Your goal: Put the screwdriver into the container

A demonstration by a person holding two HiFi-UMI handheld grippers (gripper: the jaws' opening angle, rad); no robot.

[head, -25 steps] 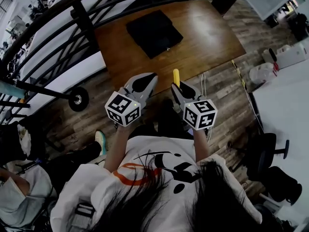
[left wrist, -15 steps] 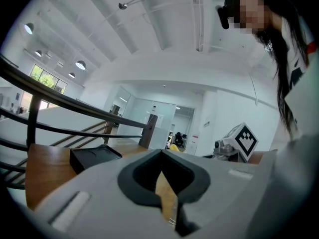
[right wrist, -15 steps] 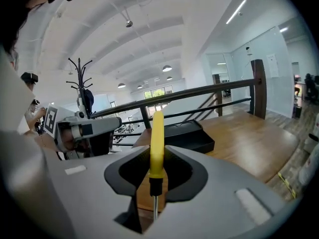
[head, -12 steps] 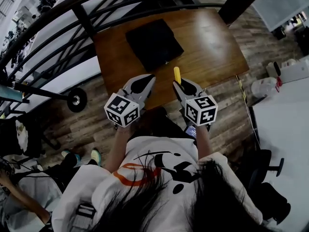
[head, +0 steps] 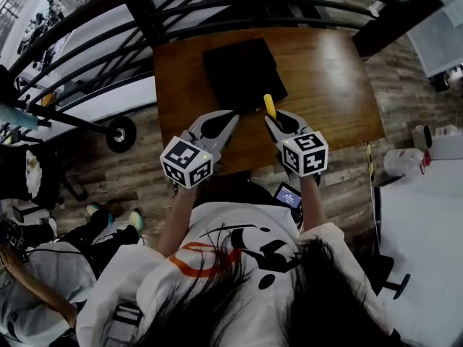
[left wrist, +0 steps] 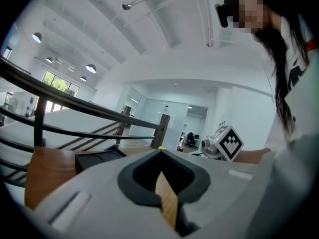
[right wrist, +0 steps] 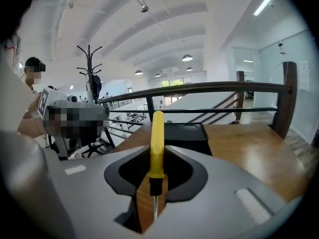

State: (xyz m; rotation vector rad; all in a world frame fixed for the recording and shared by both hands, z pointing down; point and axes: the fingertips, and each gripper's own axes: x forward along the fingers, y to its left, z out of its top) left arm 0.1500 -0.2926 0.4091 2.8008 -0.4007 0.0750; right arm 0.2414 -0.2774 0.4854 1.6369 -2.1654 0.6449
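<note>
A yellow-handled screwdriver (head: 268,105) is clamped in my right gripper (head: 274,118), handle pointing forward and thin shaft back toward the camera (right wrist: 157,143). Its handle tip reaches the near edge of the black container (head: 241,69), which lies on the brown wooden table (head: 325,71). In the right gripper view the container (right wrist: 182,132) sits just beyond the jaws. My left gripper (head: 232,115) hovers over the table's near edge, left of the screwdriver, shut with nothing in it. In the left gripper view the container (left wrist: 99,158) lies ahead to the left.
A black metal railing (head: 217,2) curves round the table's far and left sides. A small lit screen (head: 289,195) shows below the table's near edge. A caster wheel (head: 121,134) stands on the floor at left; another person sits at lower left.
Both grippers have moved forward from the floor side onto the table's near edge. The screwdriver's handle tip has come up to the container. The grip is unchanged.
</note>
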